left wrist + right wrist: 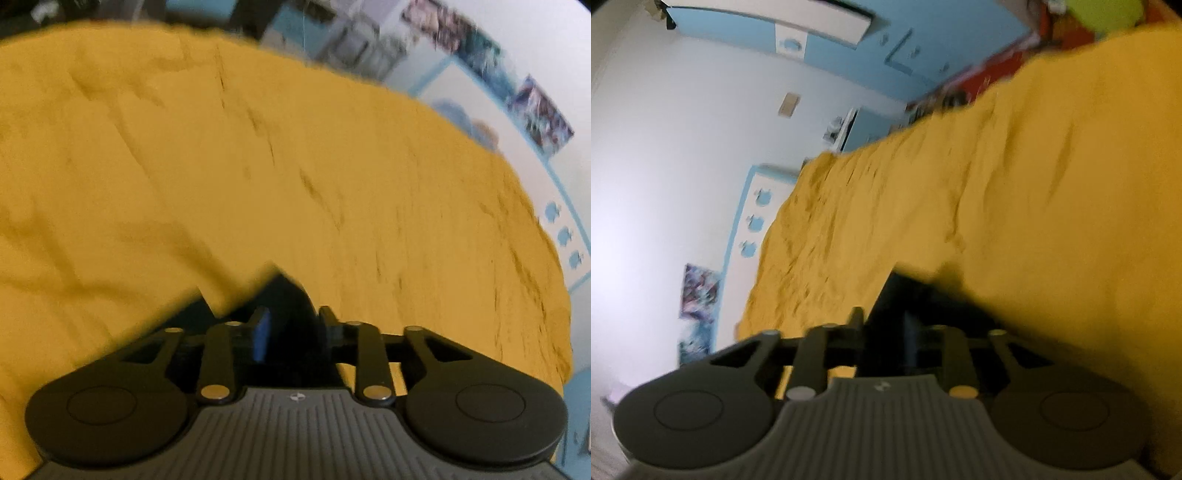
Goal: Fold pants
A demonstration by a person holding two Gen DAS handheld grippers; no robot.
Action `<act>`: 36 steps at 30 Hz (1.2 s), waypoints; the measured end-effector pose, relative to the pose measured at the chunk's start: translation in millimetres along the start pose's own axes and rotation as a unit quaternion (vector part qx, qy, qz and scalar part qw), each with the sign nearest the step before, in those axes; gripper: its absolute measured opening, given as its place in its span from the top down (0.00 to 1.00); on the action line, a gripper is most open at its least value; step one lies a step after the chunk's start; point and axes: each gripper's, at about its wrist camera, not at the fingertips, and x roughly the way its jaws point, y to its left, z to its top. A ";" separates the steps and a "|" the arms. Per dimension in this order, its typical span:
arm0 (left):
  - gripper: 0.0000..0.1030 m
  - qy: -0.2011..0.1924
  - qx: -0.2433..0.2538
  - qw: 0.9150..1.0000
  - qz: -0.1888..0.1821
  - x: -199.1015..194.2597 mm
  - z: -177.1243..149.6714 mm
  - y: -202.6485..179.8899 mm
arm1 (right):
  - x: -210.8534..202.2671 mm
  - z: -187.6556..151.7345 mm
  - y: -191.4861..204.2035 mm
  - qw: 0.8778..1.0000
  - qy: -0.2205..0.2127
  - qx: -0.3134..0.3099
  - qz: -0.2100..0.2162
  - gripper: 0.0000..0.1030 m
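1. Pants [284,295] of dark, almost black cloth show in the left wrist view as a small peaked fold rising between the two fingers of the left gripper [293,321]. The fingers stand narrowly apart, with the dark cloth filling the gap between them, so they appear to pinch it.
2. Blue padding shows on the inner face of the left finger [261,332], just beside the dark fold.
3. Mustard-yellow bedsheet [258,166], wrinkled and creased, fills most of the left view behind and around the pants.
4. Right wrist view is tilted sideways and blurred. Here the pants [916,295] appear as a dark slab running forward from the right gripper [886,332], lying against the same yellow sheet [1015,184].
5. The right gripper's fingers are close together with the dark cloth between them; one finger [855,321] stands clear at the cloth's left edge, while the other is lost in the dark fabric, so the grip looks closed on the pants.
6. White wall [665,147] with blue panels and small pictures lies beyond the sheet's far edge.
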 end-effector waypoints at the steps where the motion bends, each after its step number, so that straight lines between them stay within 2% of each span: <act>1: 0.65 -0.014 -0.002 1.000 -0.005 -8.9 5.1 5.2 | -2.7 1.6 -0.3 1.000 -0.006 0.001 0.001 0.78; 3: 0.56 -0.031 -0.007 0.999 -0.012 -25.7 11.9 16.0 | -8.1 1.2 3.6 1.000 -0.011 -0.004 0.009 0.78; 5: 0.54 -0.028 0.004 1.000 -0.014 -40.0 9.9 23.8 | -11.8 -3.4 14.7 0.999 -0.008 -0.029 0.016 0.78; 10: 0.48 0.034 0.028 0.997 -0.063 -55.1 -29.5 36.1 | -22.4 -32.3 48.0 0.993 0.028 -0.110 0.037 0.78; 13: 0.47 0.058 0.028 0.996 -0.067 -45.4 -47.1 38.1 | -30.5 -48.5 57.7 0.988 0.050 -0.135 0.050 0.77; 14: 0.47 0.064 0.026 0.996 -0.063 -40.8 -50.9 38.1 | -42.2 -64.1 62.3 0.984 0.072 -0.149 0.063 0.77; 19: 0.47 0.085 -0.034 0.994 -0.062 -17.8 -61.2 52.4 | -69.9 -98.9 55.7 0.975 0.119 -0.167 0.081 0.76; 20: 0.44 0.088 -0.046 0.993 -0.062 -13.4 -62.0 55.6 | -72.3 -104.4 53.2 0.974 0.128 -0.169 0.080 0.76; 23: 0.45 0.084 -0.087 0.991 -0.064 -5.4 -63.0 65.5 | -75.4 -122.3 48.9 0.970 0.150 -0.170 0.083 0.76; 25: 0.58 0.075 -0.118 0.987 -0.082 -5.8 -62.9 73.8 | -75.2 -134.3 49.5 0.967 0.165 -0.176 0.087 0.76; 27: 0.99 0.067 -0.130 0.984 -0.098 -7.6 -61.5 78.4 | -73.4 -145.8 52.6 0.961 0.178 -0.189 0.093 0.76; 33: 1.00 0.009 -0.127 0.980 -0.153 -41.0 -60.5 86.7 | -65.2 -154.9 63.0 0.955 0.190 -0.205 0.103 0.76; 36: 1.00 -0.005 -0.121 0.981 -0.154 -53.6 -66.8 96.0 | -64.7 -152.7 60.7 0.954 0.195 -0.205 0.104 0.76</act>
